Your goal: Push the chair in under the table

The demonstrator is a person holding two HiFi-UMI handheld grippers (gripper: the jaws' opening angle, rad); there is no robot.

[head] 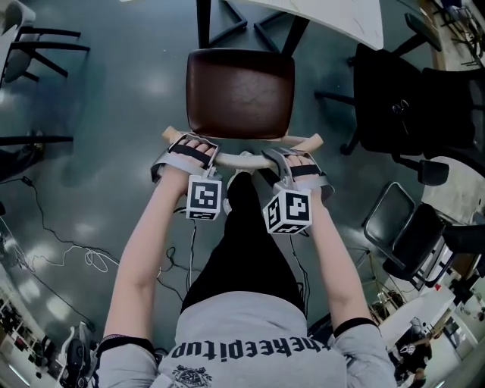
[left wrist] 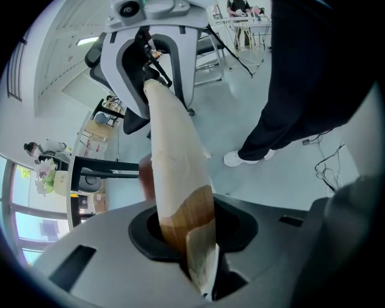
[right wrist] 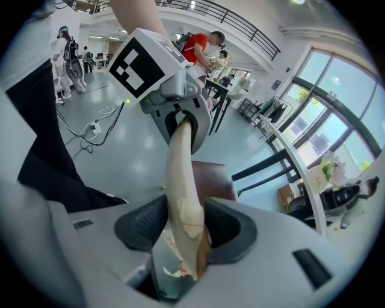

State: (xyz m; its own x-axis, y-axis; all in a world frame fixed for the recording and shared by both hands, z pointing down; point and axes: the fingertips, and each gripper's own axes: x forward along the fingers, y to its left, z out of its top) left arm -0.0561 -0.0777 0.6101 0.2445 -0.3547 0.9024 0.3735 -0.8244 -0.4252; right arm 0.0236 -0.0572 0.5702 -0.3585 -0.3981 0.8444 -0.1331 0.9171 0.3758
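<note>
Marker cubes (head: 204, 198) (head: 288, 211), chair (head: 241, 92), upside-down shirt lettering (head: 250, 350)

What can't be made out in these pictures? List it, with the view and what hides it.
Chair legs: head view, hidden under the seat.
Table: head view, cut off by the top edge.
People behind: right gripper view, too small to tell what they do.

Your head view reads dim and bluish, soft ceiling-light glare patching the glossy floor (head: 114, 98). Both gripper views are daylight-bright from the windows (right wrist: 337, 102); edges bow into black corners, the chair (left wrist: 177, 180) near the lens soft.
</note>
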